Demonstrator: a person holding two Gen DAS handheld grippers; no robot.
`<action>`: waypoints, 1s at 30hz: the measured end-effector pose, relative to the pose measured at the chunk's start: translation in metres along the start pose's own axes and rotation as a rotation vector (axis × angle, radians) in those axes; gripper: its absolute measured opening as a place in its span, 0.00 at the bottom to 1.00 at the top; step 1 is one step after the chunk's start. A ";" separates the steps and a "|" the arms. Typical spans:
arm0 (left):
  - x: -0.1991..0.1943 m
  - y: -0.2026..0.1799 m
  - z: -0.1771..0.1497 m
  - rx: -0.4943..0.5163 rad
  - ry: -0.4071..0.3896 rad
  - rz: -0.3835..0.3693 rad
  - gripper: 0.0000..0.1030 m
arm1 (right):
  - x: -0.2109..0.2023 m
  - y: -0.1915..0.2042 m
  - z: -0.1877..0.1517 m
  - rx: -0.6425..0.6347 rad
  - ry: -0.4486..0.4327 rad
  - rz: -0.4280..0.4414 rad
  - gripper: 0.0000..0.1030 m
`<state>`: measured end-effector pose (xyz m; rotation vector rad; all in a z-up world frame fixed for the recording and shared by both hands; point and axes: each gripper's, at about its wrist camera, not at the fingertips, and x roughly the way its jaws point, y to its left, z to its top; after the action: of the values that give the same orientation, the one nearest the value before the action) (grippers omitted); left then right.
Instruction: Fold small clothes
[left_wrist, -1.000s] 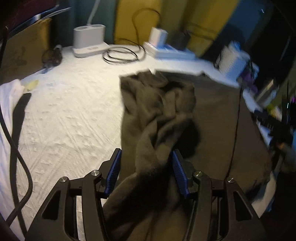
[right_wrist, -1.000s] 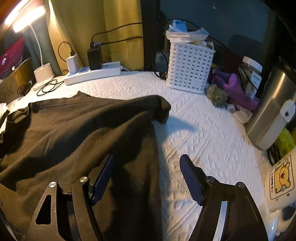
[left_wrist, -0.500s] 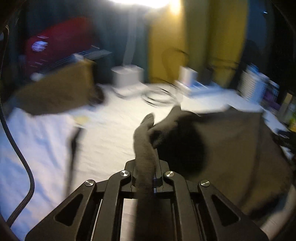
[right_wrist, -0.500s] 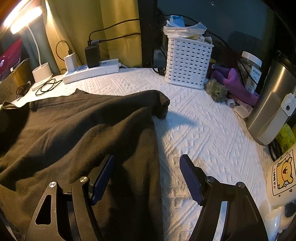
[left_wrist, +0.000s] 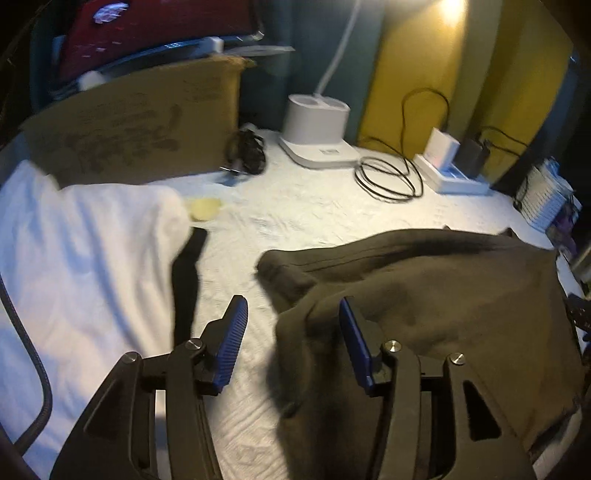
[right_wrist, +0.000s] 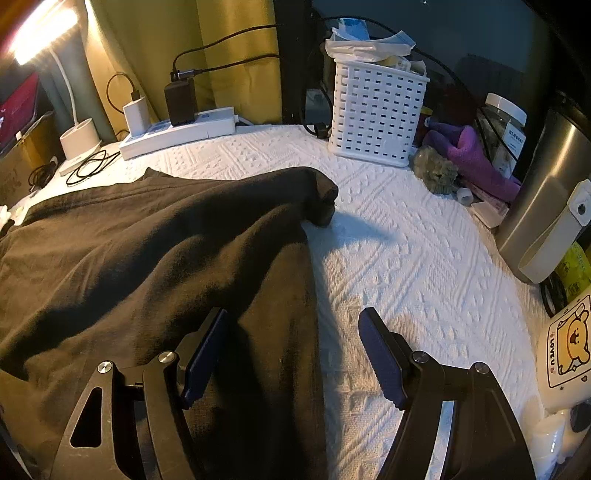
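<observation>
Released dark garment (left_wrist: 424, 295); mug (right_wrist: 565, 350) "LOVE U"

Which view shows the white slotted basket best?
The right wrist view: the white slotted basket stands whole and sharp at the back of the table, with papers sticking out of its top. The left wrist view catches only a blurred sliver of it at the far right edge.

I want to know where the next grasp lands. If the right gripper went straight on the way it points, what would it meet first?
Probably the right-hand edge of the dark garment. The right gripper is open and tilted down, with that edge and the white table cover between its jaws. Depth is unclear, so it might land on the cover just beside it.
</observation>
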<state>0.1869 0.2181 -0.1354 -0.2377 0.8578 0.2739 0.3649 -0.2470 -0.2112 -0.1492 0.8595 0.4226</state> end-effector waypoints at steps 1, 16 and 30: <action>0.005 -0.001 0.002 0.001 0.022 -0.009 0.50 | 0.000 0.000 0.000 0.000 -0.001 0.000 0.73; 0.040 0.000 0.032 0.121 0.001 0.106 0.05 | -0.004 -0.015 0.044 0.022 -0.081 0.097 0.73; 0.040 -0.001 0.025 0.107 -0.029 0.141 0.04 | 0.046 -0.023 0.061 0.089 0.016 0.217 0.08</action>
<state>0.2298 0.2305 -0.1509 -0.0732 0.8590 0.3607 0.4442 -0.2360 -0.2077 0.0235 0.9126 0.5848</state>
